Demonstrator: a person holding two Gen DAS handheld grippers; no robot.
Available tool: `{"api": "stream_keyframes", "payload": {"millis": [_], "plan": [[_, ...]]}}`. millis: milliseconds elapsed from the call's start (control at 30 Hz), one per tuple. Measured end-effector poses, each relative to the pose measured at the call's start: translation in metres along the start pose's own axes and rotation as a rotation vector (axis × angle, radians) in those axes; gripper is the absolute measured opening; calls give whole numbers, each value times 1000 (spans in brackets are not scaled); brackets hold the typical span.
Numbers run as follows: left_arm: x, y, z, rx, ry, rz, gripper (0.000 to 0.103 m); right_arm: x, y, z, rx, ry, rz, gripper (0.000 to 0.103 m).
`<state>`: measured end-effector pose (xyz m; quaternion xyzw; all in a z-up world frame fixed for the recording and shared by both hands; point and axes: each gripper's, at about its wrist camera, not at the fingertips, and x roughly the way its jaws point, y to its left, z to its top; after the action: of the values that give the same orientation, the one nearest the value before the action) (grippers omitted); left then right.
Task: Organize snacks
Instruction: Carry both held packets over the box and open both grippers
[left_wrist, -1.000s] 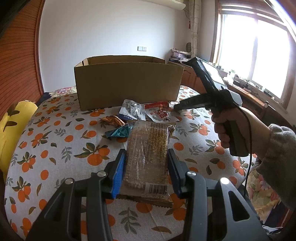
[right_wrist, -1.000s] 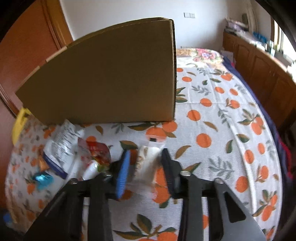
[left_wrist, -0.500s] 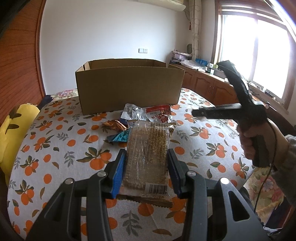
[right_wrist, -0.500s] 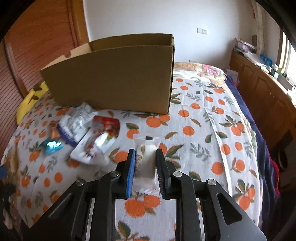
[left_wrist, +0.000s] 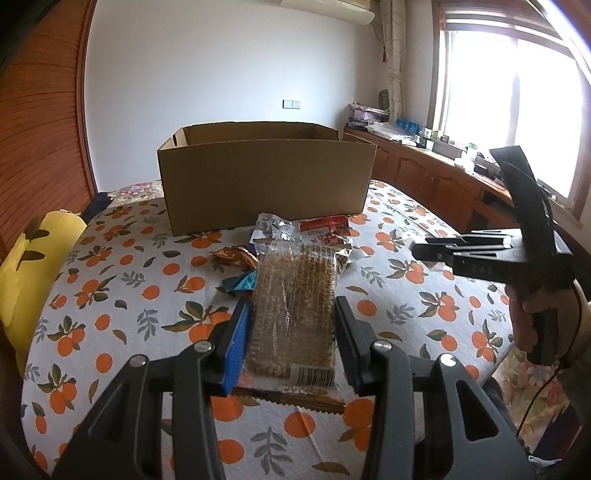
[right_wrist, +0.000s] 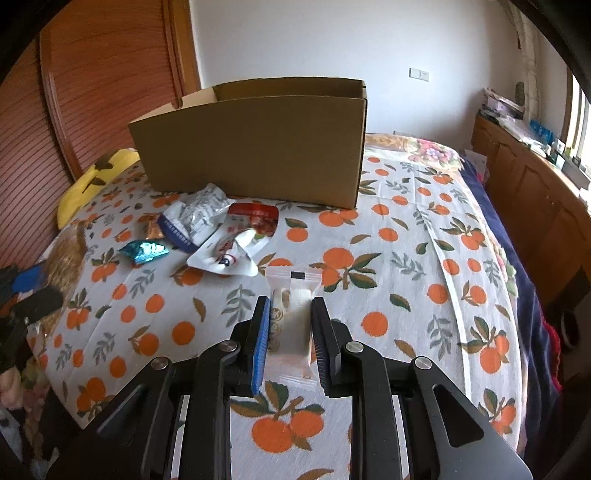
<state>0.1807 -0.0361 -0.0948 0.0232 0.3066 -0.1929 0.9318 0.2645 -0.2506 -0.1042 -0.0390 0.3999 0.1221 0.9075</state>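
The left gripper pinches a clear-wrapped brown snack bar and the right gripper pinches a small white packet, both above the orange-patterned cloth, facing the open cardboard box beyond loose snacks.

Black hand-held gripper, blue pad on one finger, silver screws.
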Motion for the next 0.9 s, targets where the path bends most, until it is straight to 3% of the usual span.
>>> {"api": "stream_keyframes", "payload": {"millis": [333, 500, 733, 900], "plan": [[10, 6, 0, -23, 4, -4, 43, 13, 3, -15, -25, -7, -12, 21], [12, 9, 17, -12, -10, -21, 43, 10, 3, -10, -25, -19, 6, 21], [18, 25, 67, 22, -46, -46, 43, -7, 7, 28, -47, -78, 38, 21], [25, 34, 106, 85, -104, -17, 43, -19, 8, 69, -63, -146, 51, 23]]}}
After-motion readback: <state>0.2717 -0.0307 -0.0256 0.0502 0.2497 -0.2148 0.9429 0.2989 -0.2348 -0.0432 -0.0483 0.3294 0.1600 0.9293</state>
